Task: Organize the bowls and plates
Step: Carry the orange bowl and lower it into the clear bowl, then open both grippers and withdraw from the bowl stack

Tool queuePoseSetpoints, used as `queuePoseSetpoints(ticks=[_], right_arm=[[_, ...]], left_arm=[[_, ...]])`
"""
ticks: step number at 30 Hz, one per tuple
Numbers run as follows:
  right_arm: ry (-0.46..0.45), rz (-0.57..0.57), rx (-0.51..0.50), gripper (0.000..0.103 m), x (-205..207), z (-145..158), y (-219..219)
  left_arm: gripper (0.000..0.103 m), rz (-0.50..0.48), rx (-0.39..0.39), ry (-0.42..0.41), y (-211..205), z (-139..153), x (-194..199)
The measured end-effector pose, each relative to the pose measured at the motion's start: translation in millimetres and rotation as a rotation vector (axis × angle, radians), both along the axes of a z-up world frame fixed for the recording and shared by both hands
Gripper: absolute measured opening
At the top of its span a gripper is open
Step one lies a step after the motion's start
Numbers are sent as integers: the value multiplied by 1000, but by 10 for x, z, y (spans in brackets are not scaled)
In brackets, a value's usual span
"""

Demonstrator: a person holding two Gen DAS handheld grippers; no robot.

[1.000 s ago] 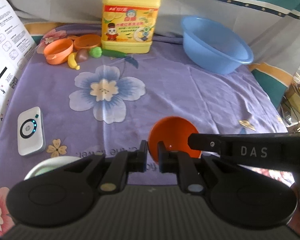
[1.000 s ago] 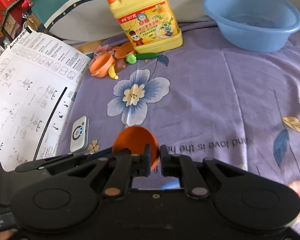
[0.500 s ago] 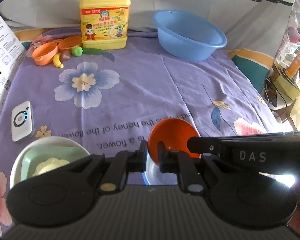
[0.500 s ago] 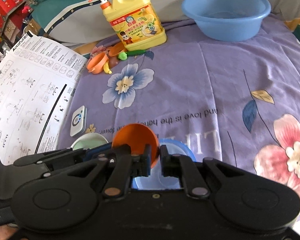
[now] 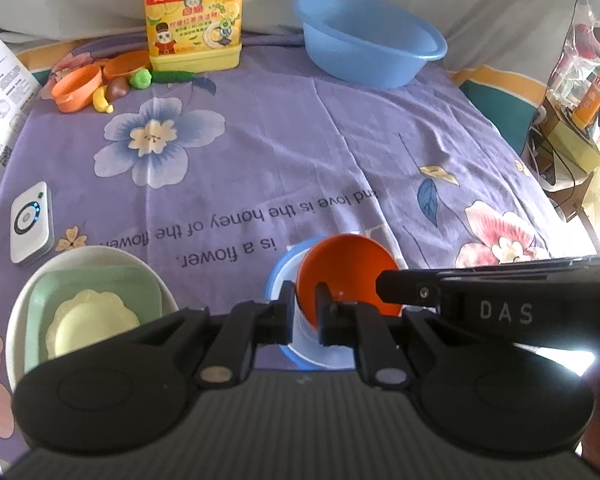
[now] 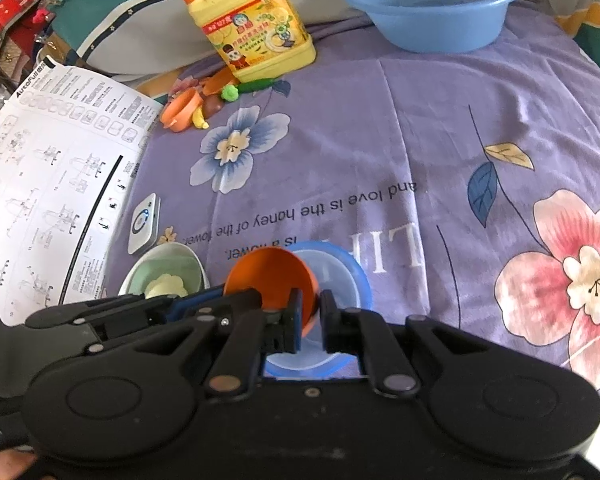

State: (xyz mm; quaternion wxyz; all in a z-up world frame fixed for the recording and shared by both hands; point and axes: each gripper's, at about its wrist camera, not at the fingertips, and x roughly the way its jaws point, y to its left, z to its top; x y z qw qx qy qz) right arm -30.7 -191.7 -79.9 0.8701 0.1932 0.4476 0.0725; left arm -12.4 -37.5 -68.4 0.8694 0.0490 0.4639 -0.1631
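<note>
Left claw [image 5: 303,304] was clamped tight, jaws pinching a thin rim, pitched steeply downward. Right claw [image 6: 310,312] was likewise clamped on that rim from the opposite side, also angled down. The two claws sat close together, fingertips nearly meeting.

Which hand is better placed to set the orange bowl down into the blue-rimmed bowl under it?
Neither alone: both hold it. The left gripper and right gripper each pinch the orange bowl's rim, directly over the blue-rimmed bowl. Lowering together looks best.
</note>
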Motion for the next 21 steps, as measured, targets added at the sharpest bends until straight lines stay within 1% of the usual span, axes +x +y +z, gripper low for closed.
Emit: queuePoseSetpoints(ticks=[13,16,17,19,21], right_arm=[[48,9,-3,9,114,-174,1],[57,11,4,12,139,-211,0],[61,11,9,13,146,-218,-10],[62,0,17,14,145,-215,-40],[58,-14,35,19,129,-184,-85]], left_arm=[[10,-4,23,38,-36,-166,112],[12,-4,27,39,-37,-176,128],[14,0,28,34,-32,-166,129],[21,7,34,15,-20,-126,118],[36,26,46,-14,13,-56,94]])
